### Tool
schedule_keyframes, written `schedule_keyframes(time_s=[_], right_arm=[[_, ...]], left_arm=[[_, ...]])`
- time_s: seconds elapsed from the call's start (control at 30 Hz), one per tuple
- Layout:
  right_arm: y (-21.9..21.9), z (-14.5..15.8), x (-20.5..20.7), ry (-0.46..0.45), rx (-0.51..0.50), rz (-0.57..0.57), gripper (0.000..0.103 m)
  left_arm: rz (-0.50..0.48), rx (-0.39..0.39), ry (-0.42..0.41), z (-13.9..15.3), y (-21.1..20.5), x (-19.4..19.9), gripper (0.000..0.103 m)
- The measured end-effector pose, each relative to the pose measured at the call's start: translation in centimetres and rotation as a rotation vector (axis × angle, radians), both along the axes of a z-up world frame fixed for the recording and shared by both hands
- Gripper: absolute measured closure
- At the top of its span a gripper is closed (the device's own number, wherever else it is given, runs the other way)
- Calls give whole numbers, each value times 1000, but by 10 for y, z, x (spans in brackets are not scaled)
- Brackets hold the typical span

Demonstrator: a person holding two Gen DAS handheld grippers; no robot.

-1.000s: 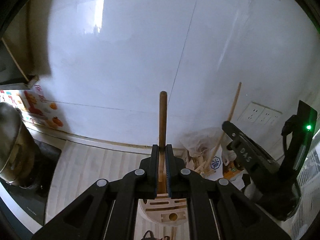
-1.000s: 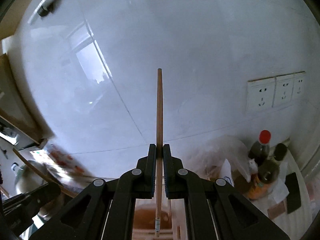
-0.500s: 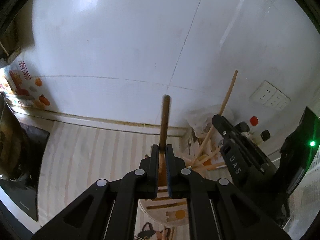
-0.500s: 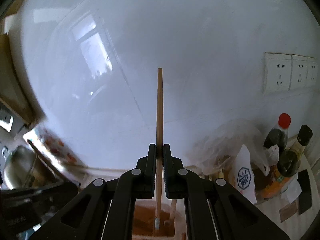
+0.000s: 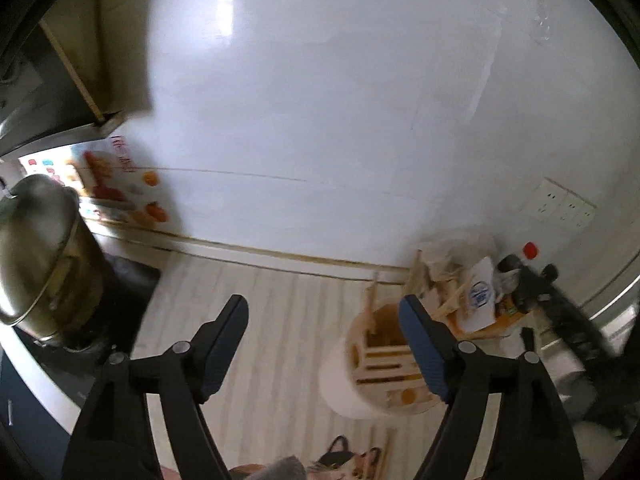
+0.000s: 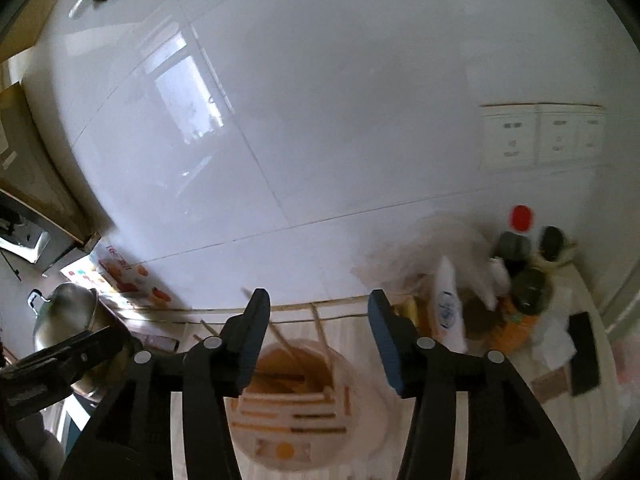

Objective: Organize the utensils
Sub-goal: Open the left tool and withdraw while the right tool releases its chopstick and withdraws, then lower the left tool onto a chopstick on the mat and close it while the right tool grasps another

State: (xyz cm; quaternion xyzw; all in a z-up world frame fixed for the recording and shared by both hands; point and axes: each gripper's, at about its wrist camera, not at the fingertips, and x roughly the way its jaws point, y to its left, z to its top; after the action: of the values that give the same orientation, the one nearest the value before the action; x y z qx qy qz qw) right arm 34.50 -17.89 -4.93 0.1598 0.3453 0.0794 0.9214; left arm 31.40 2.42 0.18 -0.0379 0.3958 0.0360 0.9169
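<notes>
A round white utensil holder with a slotted wooden top (image 5: 384, 372) stands on the pale striped counter; it also shows in the right wrist view (image 6: 296, 404). Wooden sticks (image 6: 322, 334) lean in its open compartment, and one shows in the left wrist view (image 5: 371, 304). My left gripper (image 5: 324, 320) is open and empty, above and left of the holder. My right gripper (image 6: 318, 316) is open and empty, right above the holder. The left gripper's body (image 6: 60, 364) shows at the lower left of the right wrist view.
A steel pot (image 5: 36, 256) sits on a dark stove at the left. Behind the holder are plastic bags with wooden pieces (image 5: 452, 276), sauce bottles (image 6: 520, 248) and wall sockets (image 6: 540, 136). A white tiled wall stands close behind. Small items (image 5: 344, 456) lie near the front edge.
Both grippers have opened and let go of their wooden utensils, which now stand in the holder. The left gripper has shifted to the left of the holder.
</notes>
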Motion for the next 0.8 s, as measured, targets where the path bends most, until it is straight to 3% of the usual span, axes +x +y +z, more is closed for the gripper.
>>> schedule_keyframes(time_s=[0.03, 0.07, 0.1, 0.33, 0.5, 0.6, 0.67, 0.8], right_arm=[[-4, 2, -7, 4, -1, -12, 46], [-8, 4, -12, 7, -1, -20, 45], [-12, 4, -22, 15, -8, -38, 43], [-23, -15, -64, 57, -15, -67, 18], [-25, -53, -87, 148, -40, -89, 17], [-32, -85, -99, 238, -34, -91, 17], [-35, -112, -104, 318, -25, -84, 18], [-40, -164, -112, 454, -18, -73, 54]], left_arm=[[9, 15, -3, -2, 2, -4, 15], [16, 30, -4, -5, 3, -8, 1], [19, 50, -6, -9, 4, -12, 0], [29, 102, 44, -48, 3, -39, 0], [18, 130, 101, -88, -6, -59, 0], [5, 142, 177, -127, -15, -68, 0], [-20, 142, 243, -158, -25, -72, 0], [-86, 102, 400, -222, -48, -73, 7]])
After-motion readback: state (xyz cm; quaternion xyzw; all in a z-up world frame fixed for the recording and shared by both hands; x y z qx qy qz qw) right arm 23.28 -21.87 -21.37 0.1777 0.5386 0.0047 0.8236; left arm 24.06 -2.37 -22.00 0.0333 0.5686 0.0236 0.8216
